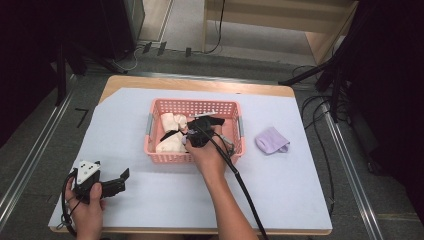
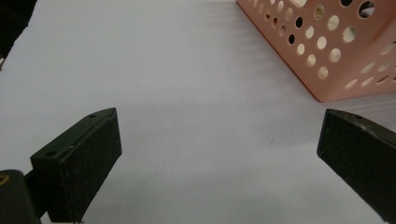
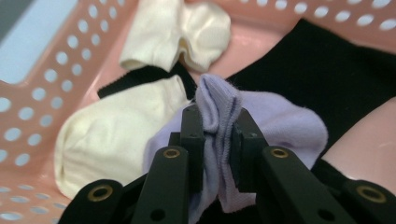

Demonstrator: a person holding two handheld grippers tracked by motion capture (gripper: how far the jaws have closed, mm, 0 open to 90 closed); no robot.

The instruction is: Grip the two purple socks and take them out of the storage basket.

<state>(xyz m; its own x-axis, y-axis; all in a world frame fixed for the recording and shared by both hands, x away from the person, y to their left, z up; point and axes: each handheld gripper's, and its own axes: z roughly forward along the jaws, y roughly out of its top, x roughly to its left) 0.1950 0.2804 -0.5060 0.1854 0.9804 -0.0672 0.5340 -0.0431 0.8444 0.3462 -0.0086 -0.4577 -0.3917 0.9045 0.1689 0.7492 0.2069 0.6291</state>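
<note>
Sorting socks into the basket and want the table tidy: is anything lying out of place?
Yes: one purple sock lies alone on the table sheet to the right of the pink basket, apart from it, while the cream socks and another purple sock, pinched by the right hand-held gripper, are inside it.

The right gripper [image 3: 217, 140], low in the middle of the right gripper view, has its jaws pinched nearly together on a fold of cloth. In the high view, the right forearm reaches from the bottom edge up to mid-frame. The left gripper [image 1: 117, 181] sits lower left, jaws wide apart, held in the left hand [image 1: 86, 207].
</note>
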